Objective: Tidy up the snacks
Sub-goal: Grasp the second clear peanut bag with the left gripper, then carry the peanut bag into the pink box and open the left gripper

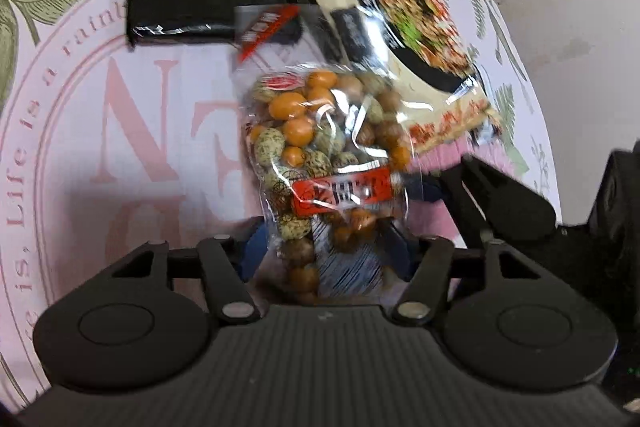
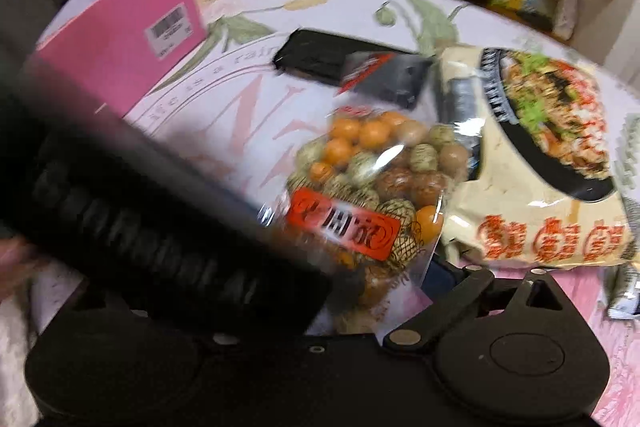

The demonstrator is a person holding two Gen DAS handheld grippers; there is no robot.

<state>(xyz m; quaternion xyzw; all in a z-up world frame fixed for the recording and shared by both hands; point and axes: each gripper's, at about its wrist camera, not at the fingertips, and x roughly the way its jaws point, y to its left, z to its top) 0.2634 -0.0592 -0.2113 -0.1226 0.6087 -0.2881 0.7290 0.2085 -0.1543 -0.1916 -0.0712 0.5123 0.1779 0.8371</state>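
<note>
A clear bag of mixed coated nuts [image 1: 320, 155] with a red label stands upright between the blue pads of my left gripper [image 1: 326, 251], which is shut on its lower end. In the right wrist view the same bag [image 2: 372, 183] sits just ahead of my right gripper, whose one visible blue pad [image 2: 438, 275] is beside the bag's lower edge; the left gripper's body hides the other pad. A cream snack bag [image 1: 420, 39] printed with a bowl of food lies behind to the right; the right wrist view shows it too [image 2: 540, 163]. A black packet [image 1: 208, 9] lies flat farther back.
A pink open box [image 2: 124, 39] with a barcode label stands at the table's far left. The flowered pink tablecloth [image 1: 120, 131] covers the round table. A small silver packet [image 2: 624, 291] lies at the right edge. Furniture and clutter stand beyond the table.
</note>
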